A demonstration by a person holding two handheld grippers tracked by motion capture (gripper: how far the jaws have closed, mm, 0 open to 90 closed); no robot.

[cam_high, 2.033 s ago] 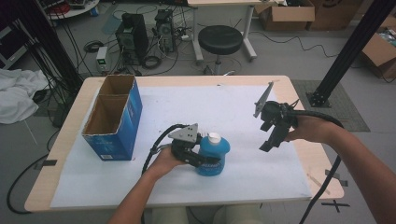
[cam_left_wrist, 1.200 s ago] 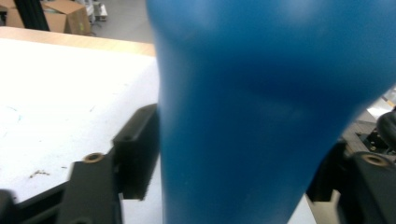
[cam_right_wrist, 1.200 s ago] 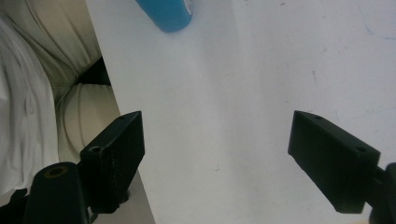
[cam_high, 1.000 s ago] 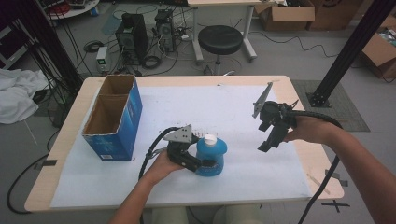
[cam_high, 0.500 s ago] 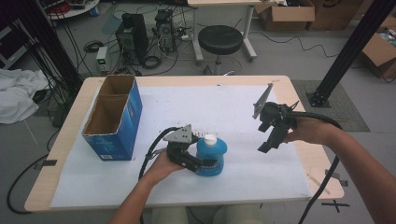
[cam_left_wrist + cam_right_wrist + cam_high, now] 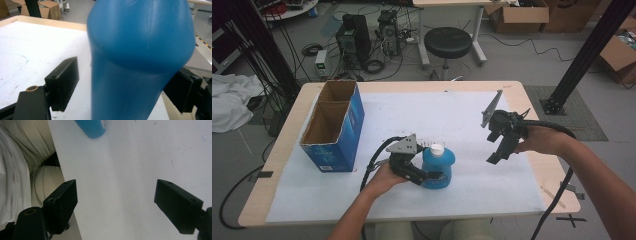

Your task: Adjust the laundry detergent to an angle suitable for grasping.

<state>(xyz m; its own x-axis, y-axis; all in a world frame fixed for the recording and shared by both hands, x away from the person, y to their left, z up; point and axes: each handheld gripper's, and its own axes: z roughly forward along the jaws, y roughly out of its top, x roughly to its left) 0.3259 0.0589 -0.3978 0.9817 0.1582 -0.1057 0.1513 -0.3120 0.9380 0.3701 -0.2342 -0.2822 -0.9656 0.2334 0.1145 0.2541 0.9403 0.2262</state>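
Blue plastic bottle (image 6: 438, 167) stands near the worktop's (image 6: 287, 150) front edge, between the left tool's (image 6: 424, 177) spread jaws, one visibly clear of it. Squeeze evenly on the waist, keeping it upright. Farther right, the right tool (image 6: 499, 150) hangs wide, empty.

Left gripper (image 6: 424, 176) and right gripper (image 6: 499, 150) spread wide

We see a bottle (image 6: 438, 167) near the counter's (image 6: 532, 102) six o'clock edge, a box (image 6: 333, 125) at its nine o'clock, left claw (image 6: 430, 176) around the bottle, right claw (image 6: 498, 145) at three o'clock, above the counter.
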